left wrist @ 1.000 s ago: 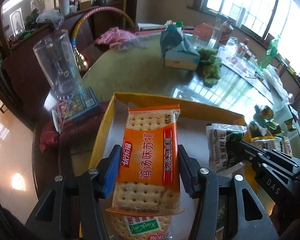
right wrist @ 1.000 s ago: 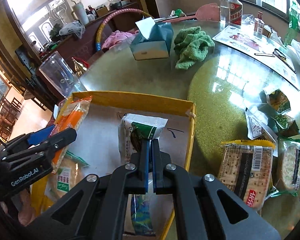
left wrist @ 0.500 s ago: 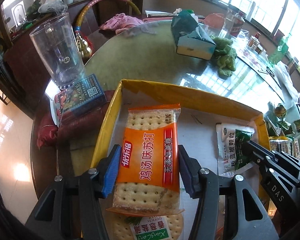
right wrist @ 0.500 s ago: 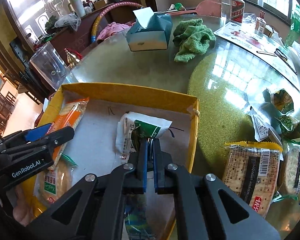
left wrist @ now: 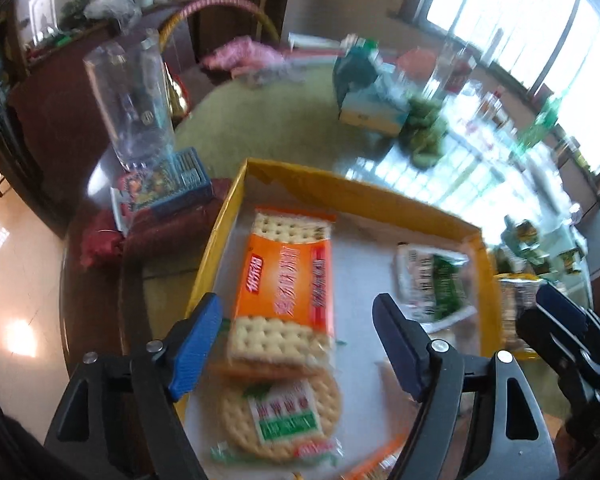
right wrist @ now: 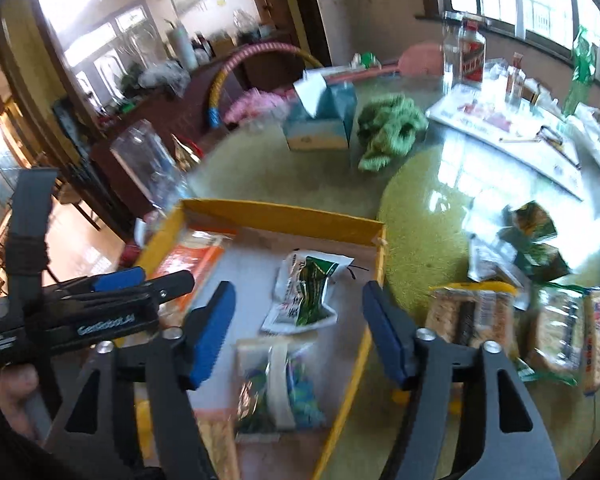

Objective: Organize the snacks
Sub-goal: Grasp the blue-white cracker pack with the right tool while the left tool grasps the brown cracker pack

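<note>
A yellow-walled box (left wrist: 356, 192) (right wrist: 284, 216) sits on the round table. My left gripper (left wrist: 296, 344) is open above an orange cracker pack (left wrist: 288, 280) that lies in the box, partly over a round cracker pack (left wrist: 280, 416). My right gripper (right wrist: 296, 336) is open above a green-and-white snack packet (right wrist: 304, 292) (left wrist: 432, 280) lying in the box. A blue-green packet (right wrist: 280, 384) lies nearer in the box. Loose cracker packs (right wrist: 468, 316) and small green packets (right wrist: 532, 232) lie on the table right of the box.
A tissue box (right wrist: 324, 120), a green cloth (right wrist: 388, 128), a bottle (right wrist: 472, 60) and papers stand at the back of the table. A clear jug (left wrist: 132, 104) and a blue card box (left wrist: 172, 184) sit left of the yellow box.
Both grippers have opened. The left one let go of the orange cracker pack, the right one let go of the green-and-white packet; both packs now lie in the box.
</note>
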